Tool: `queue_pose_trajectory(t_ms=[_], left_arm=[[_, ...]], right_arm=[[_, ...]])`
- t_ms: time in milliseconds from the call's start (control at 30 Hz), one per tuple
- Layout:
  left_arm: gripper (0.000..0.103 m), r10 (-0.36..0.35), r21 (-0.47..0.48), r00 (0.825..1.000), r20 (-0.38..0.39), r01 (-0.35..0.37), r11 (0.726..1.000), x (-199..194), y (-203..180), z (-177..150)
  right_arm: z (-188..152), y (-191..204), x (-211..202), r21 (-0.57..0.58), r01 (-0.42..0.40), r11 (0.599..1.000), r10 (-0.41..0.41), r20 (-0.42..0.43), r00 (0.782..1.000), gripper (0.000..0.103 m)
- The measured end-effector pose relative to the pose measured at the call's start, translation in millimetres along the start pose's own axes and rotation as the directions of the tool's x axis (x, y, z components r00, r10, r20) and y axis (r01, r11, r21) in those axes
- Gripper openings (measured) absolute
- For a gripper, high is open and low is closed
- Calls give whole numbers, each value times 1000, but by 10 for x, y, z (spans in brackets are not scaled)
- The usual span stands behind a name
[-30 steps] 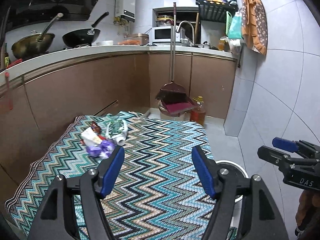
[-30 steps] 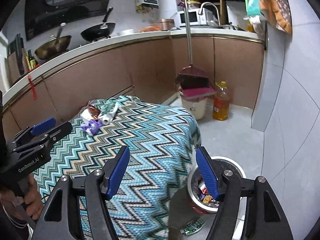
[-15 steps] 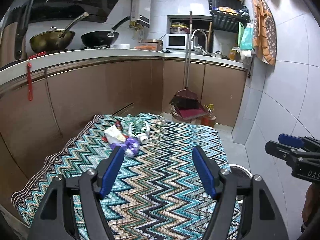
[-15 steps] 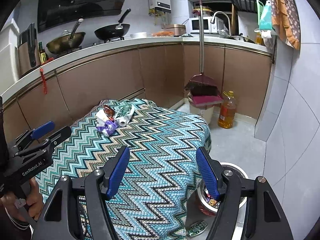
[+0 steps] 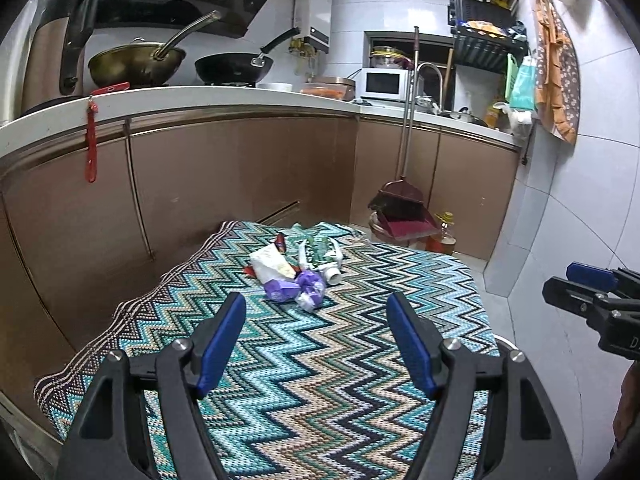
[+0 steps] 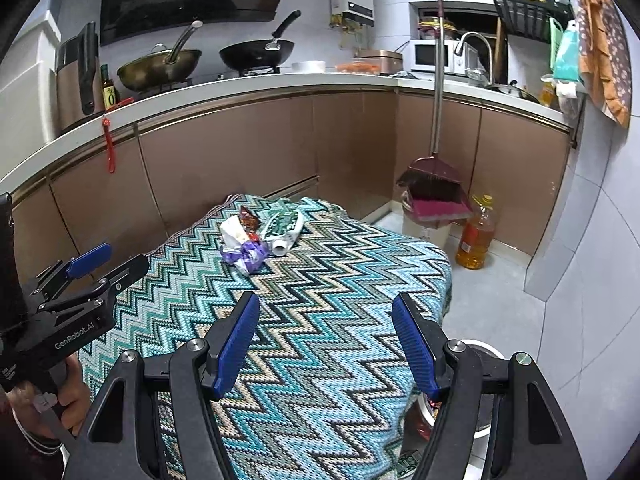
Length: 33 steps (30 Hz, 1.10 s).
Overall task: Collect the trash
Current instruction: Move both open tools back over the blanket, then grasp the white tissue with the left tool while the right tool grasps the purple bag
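A small pile of trash lies at the far end of a table covered with a zigzag cloth [image 5: 312, 360]: a purple crumpled wrapper [image 5: 294, 287] [image 6: 246, 254], a white packet [image 5: 270, 264], a green-white tube [image 5: 320, 254] [image 6: 285, 228] and a red wrapper [image 6: 249, 216]. My left gripper [image 5: 316, 320] is open and empty, above the cloth short of the pile. My right gripper [image 6: 325, 320] is open and empty over the cloth's right side. A round trash bin [image 6: 476, 396] with wrappers inside stands on the floor below the right gripper.
Brown kitchen cabinets [image 5: 240, 168] run behind and left of the table. A broom and dustpan [image 6: 434, 192] rest on a bucket beside an oil bottle [image 6: 476, 236]. A tiled wall [image 6: 592, 260] is on the right. Woks sit on the counter [image 5: 136, 64].
Both grippers have risen and tilted up, so the table and trash pile sit lower and farther in view. Both stayed open. The pile has not moved.
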State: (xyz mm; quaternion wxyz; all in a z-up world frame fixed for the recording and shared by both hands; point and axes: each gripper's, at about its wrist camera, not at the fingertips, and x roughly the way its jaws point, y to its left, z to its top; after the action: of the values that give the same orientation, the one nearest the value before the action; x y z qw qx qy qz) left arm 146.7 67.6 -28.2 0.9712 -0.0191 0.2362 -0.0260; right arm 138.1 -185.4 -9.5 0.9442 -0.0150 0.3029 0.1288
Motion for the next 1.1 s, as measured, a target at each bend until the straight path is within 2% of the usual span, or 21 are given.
queue_pose_trajectory(t_ms=[433,733,867,1100], left_arm=[[71,21,-36,1000,-20,-22,999,206,247,-13],[71,71,-69,997,14,-70,995,283,675,0],[71,71,-67,997,-24,-73,995,394,886,-13],[71,52,-130,993,-110,-66,989,709,1185,-77]], right_arm=[[134,234,287,-34,-31,999,31,-24,999,68],[197,277,486,-43,-46,998,44,-37,998,68],[220,274,625,-41,-58,997,56,-47,997,68],[262,310,956,-39,-97,995,93,-77,993,68]])
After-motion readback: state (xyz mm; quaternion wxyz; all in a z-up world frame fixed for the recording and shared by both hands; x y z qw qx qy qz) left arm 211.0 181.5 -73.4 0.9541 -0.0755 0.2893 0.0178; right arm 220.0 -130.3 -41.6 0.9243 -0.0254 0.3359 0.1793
